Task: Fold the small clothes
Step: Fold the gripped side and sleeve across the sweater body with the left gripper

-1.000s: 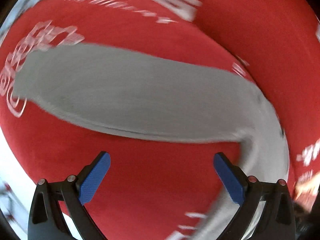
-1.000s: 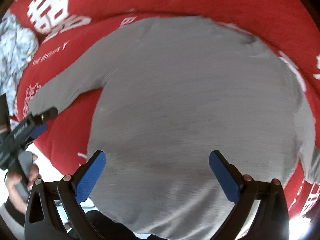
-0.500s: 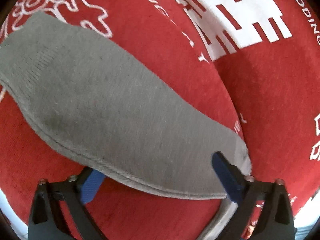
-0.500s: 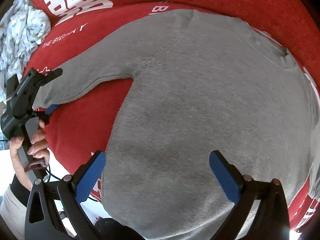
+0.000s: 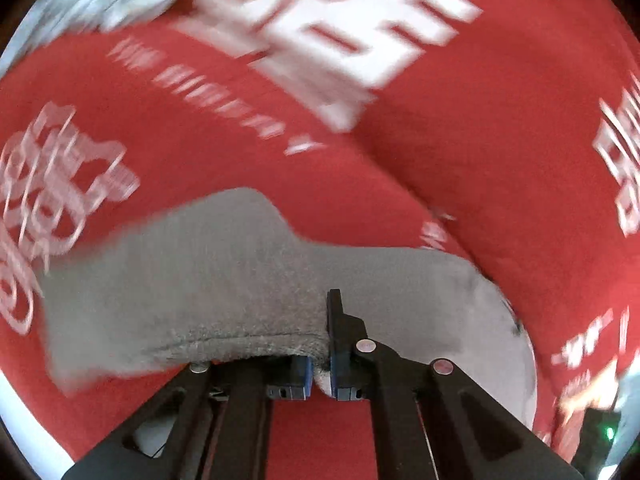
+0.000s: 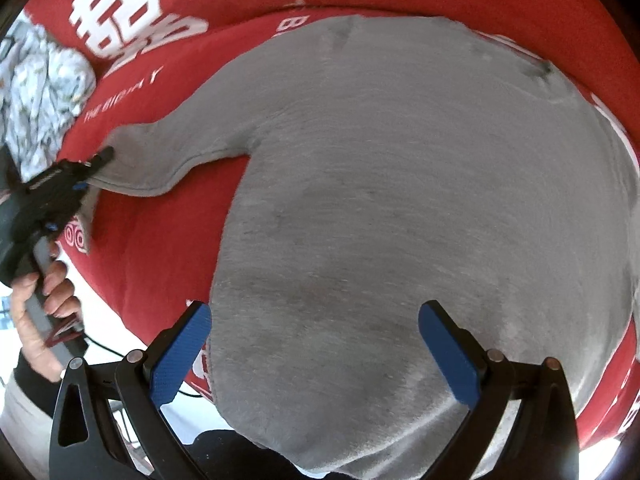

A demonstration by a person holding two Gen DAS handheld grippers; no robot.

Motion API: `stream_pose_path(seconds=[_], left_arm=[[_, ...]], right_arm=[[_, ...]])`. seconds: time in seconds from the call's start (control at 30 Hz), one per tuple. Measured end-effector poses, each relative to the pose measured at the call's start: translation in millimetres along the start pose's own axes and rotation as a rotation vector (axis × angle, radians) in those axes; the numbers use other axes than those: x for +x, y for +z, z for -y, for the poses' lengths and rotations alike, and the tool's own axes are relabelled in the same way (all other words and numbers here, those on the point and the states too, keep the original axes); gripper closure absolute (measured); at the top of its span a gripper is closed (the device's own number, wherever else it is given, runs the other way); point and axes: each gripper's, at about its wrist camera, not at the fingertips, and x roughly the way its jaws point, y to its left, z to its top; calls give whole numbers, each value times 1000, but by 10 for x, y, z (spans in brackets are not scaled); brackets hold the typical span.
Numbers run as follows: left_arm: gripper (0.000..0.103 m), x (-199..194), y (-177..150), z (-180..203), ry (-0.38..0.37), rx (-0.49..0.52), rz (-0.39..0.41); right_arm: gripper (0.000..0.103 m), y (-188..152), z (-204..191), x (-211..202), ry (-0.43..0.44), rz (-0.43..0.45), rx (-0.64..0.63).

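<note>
Sleeve (image 5: 224, 280) pinched in left gripper (image 5: 320, 376)

The sweater (image 6: 400, 200) lies spread flat on the cloth-covered desk (image 6: 160, 248), its body under and ahead of my right tongs (image 6: 314, 354). Its sleeve (image 6: 168, 160) stretches out to the left of them, where my left tongs (image 5: 320, 374) hold the cuff edge between their pads. Beyond my left tongs, a crumpled bundle of fabric (image 6: 40, 96) sits on the desk at far left.
</note>
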Motion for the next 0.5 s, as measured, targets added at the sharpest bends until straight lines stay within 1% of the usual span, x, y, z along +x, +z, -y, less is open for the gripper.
stream_pose_path(seconds=[0.07,0.13,0.2,0.27,0.33,0.4,0.47,0.5], left_arm=[[96,-62,43,393,-40,118,4],[96,-66,65,797,-89,212,0],[96,-16,52,1285,-137,317,-14],[96,56,1,1663,-180,392,-38],[96,221,-177,2148,-223,480,-91],[96,392,-352,2487,-253,537,-140],[96,601,-581,2777,-255,586,-199],[96,763,-736,2946,-241,621,-238]], right_arm=[[0,-19,106,-63,3,18,31],[0,-35,219,-135,6,33,62],[0,-67,389,-242,7,58,107],[0,-101,554,-343,6,85,150],[0,-146,784,-470,3,118,206],[0,-214,1039,-566,-1,149,280],[0,-324,1334,-618,-12,164,360],[0,-372,1450,-628,-15,166,391]])
